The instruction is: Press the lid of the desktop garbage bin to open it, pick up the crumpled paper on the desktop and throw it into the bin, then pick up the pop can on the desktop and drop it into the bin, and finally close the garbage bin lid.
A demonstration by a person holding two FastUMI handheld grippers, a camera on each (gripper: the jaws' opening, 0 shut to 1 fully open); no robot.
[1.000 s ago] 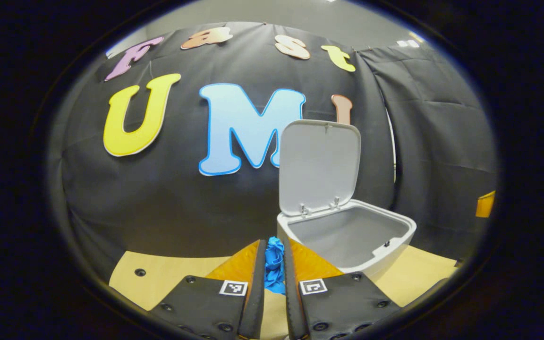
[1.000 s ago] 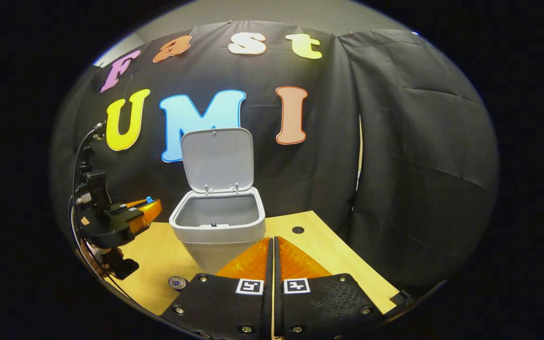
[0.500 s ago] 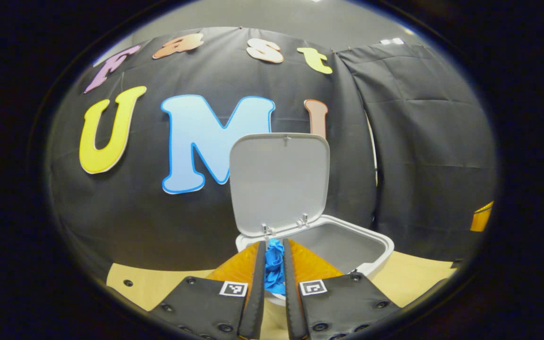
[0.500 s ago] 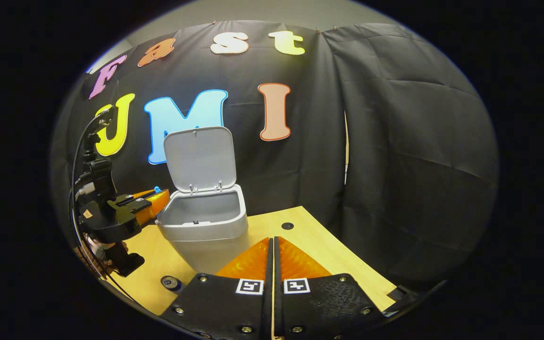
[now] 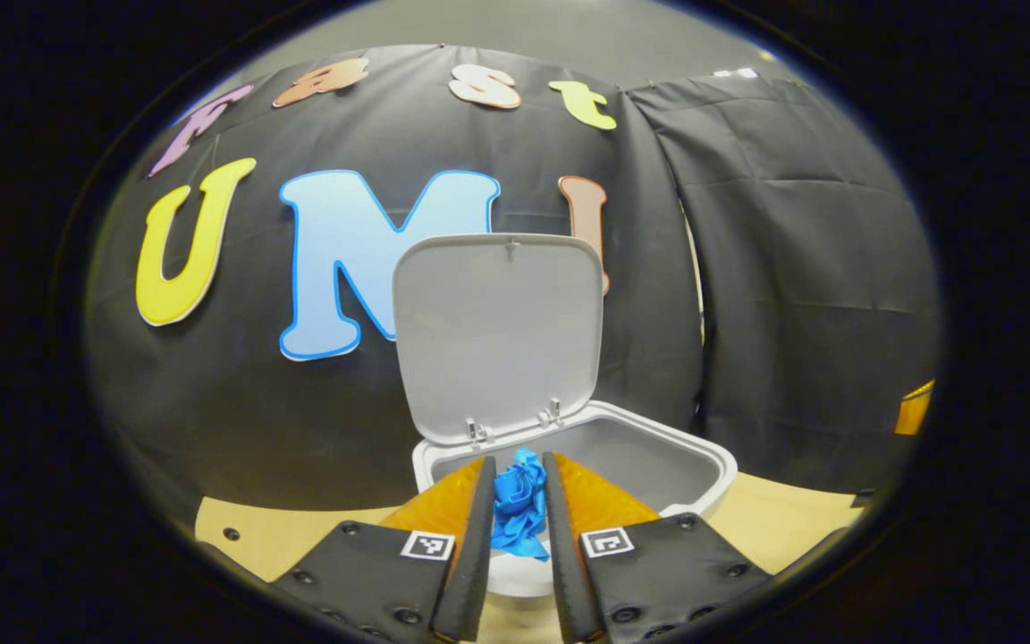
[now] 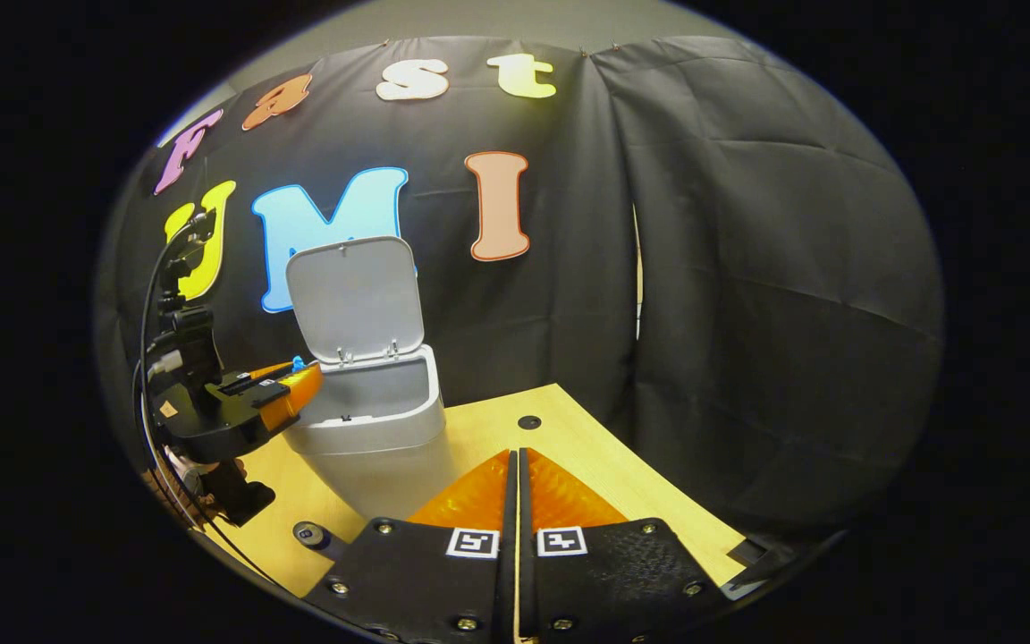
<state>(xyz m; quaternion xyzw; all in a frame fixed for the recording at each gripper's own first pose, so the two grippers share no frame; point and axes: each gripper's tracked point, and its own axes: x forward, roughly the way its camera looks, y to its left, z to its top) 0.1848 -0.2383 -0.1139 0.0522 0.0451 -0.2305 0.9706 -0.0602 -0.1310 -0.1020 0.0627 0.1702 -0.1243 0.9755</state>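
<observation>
- The left gripper sits at 6 o'clock in the left gripper view, its two fingers clamped on a crumpled blue paper that sticks up between them.
- The paper's top pokes above the fingertips, held over the near rim of the desktop garbage bin.
- The bin is grey and open; its lid stands upright on two hinges, at about 12 o'clock from the paper.
- The light wooden desktop shows to either side of the bin, at 4 and 8 o'clock.
- In the right gripper view, the right gripper is at 6 o'clock with its fingers pressed together and nothing between them.
- From there, the bin stands at 10 o'clock on the desktop, lid raised.
- The left gripper shows at 9 o'clock, its tip at the bin's left rim, a speck of blue paper at its end.
- The pop can stands on the desktop at 8 o'clock, seen from above, near the bin's base and well apart from the right gripper's fingers.
</observation>
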